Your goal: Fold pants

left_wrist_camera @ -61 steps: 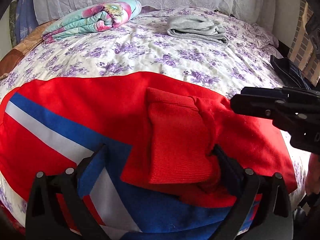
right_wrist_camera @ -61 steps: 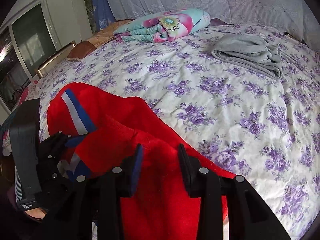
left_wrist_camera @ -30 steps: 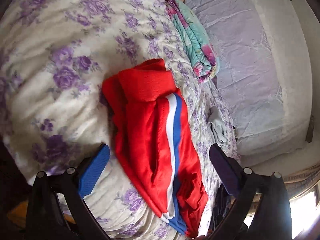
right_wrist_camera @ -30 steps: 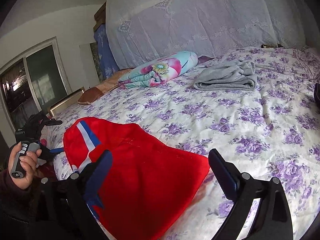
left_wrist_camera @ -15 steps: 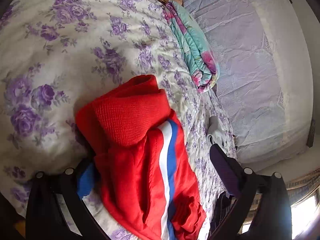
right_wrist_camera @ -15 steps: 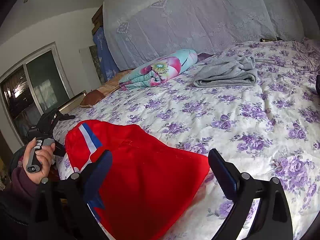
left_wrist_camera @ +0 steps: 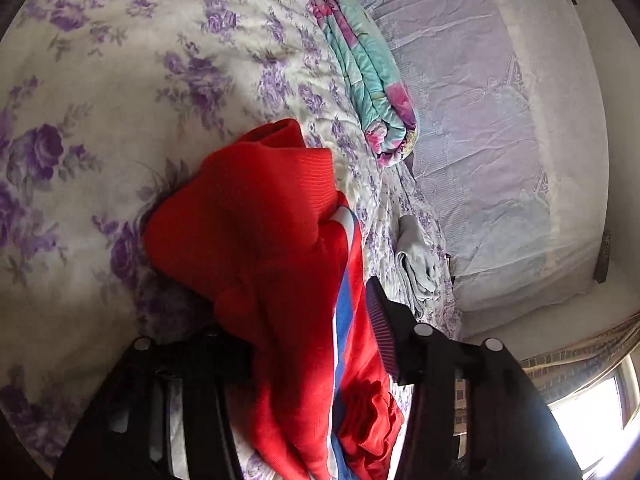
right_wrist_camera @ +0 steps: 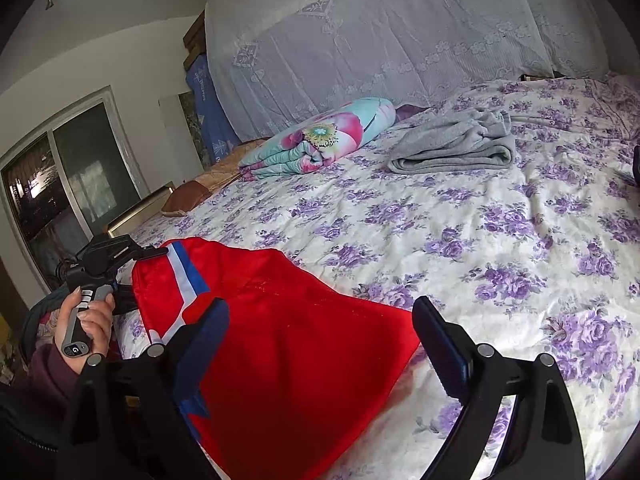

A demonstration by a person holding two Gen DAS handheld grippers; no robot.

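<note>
Red pants (right_wrist_camera: 288, 344): lie on the bed at its near edge, toward 7 o'clock in the right wrist view; a white and blue side stripe (right_wrist_camera: 182, 272) runs down the left part. In the left wrist view the pants (left_wrist_camera: 280, 264) fill the middle, with the ribbed red waistband (left_wrist_camera: 276, 184) bunched at the top, toward 11 o'clock.

Left hand-held gripper (left_wrist_camera: 308, 340): fingers drawn in against a bundle of the red cloth, which fills the gap between them; the right finger (left_wrist_camera: 384, 320) shows its ridged pad against the striped edge, while the left finger is mostly hidden behind the cloth. In the right wrist view this hand-held gripper (right_wrist_camera: 116, 256) sits at 9 o'clock at the left end of the pants, its handle held by the person's left hand (right_wrist_camera: 86, 316).

Right hand-held gripper (right_wrist_camera: 320, 340): fingers spread wide, holding nothing, poised over the near part of the pants; whether the blue pads (right_wrist_camera: 204, 332) touch the cloth cannot be told.

Bed (right_wrist_camera: 480, 216): covered with a white sheet printed with purple flowers.

Folded grey garment (right_wrist_camera: 452, 148): lies on the bed toward 1 o'clock, well apart from the pants.

Rolled floral quilt (right_wrist_camera: 316, 136): lies at 12 o'clock beside the grey garment, in front of a lace-draped headboard (right_wrist_camera: 380, 32).

Window (right_wrist_camera: 52, 188): at 9 o'clock, beyond the bed.
</note>
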